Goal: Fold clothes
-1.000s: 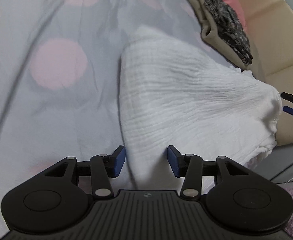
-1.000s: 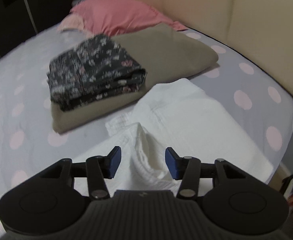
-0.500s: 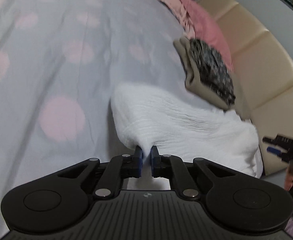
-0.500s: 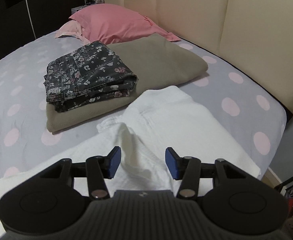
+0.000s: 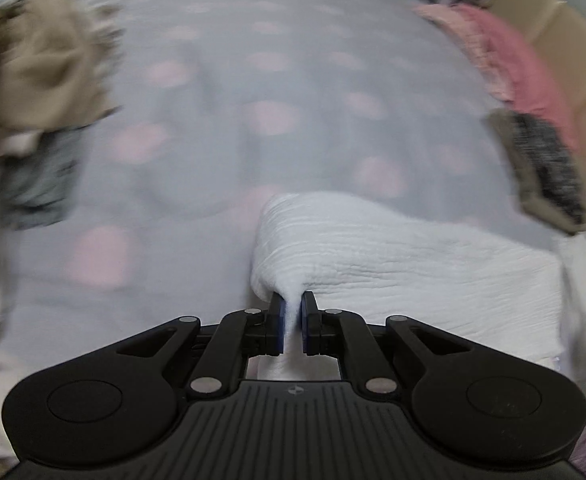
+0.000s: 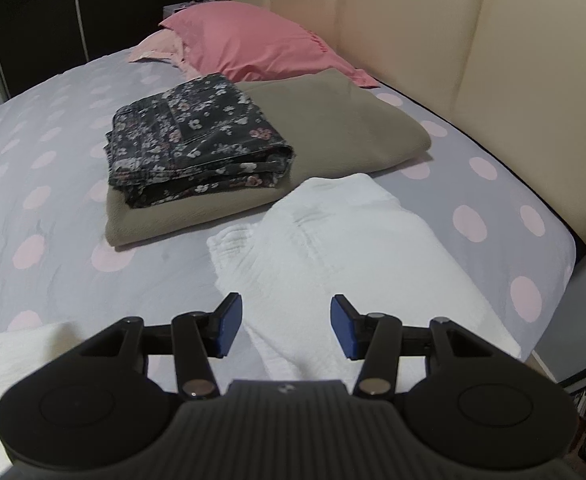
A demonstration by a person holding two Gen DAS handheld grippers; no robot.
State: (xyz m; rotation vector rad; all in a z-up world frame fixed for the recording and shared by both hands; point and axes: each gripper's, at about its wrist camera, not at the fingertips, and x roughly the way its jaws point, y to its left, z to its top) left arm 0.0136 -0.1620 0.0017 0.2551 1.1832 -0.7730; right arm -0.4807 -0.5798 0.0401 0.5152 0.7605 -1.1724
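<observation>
1. Closed the left gripper [image 5: 292, 322] on a corner of the white garment [image 5: 393, 256], jaws apart a second before.
2. Lifted that corner off the bedsheet [image 5: 213, 160] and carried it across, dragging the fabric into a stretched ridge.
3. Flattened the raised fold between the right gripper's [image 6: 287, 326] jaws.

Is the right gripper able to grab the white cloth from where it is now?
Probably yes. The right gripper is open and holds nothing, and the white cloth lies right below and ahead of it on the bed. Nothing sits between them. The left gripper is already shut on another edge.
</observation>
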